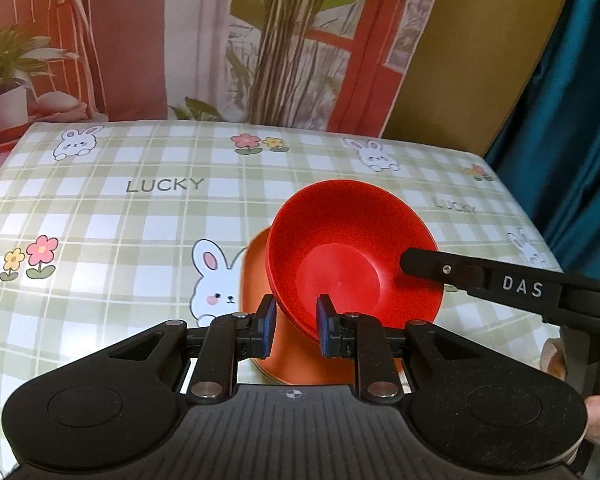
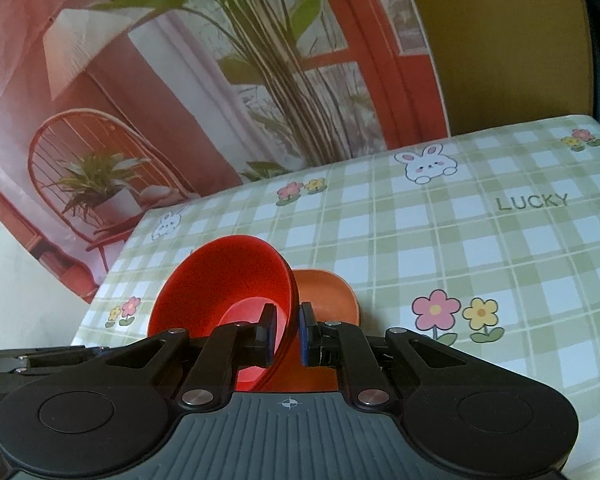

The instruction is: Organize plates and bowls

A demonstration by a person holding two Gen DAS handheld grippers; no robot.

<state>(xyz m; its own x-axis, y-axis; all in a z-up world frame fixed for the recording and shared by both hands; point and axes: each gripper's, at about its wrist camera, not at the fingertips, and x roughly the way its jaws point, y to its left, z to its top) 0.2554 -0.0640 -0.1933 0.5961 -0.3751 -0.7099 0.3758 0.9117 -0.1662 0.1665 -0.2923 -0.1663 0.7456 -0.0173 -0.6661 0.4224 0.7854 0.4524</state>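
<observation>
- Left hand-held gripper (image 1: 296,326): blue pads clamped on the near rim of the red bowls (image 1: 352,256) (a tilted, nested stack).
- Right hand-held gripper (image 2: 287,334): clamped on the same stack's rim.
- Orange bowl (image 1: 260,280): directly behind the stack, above the checked desk (image 1: 140,220).

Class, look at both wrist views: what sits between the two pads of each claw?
In both views it is the rim of the tilted red plastic bowl: the left claw grips its near edge, the right claw its wall. The orange plastic bowl lies behind.
</observation>
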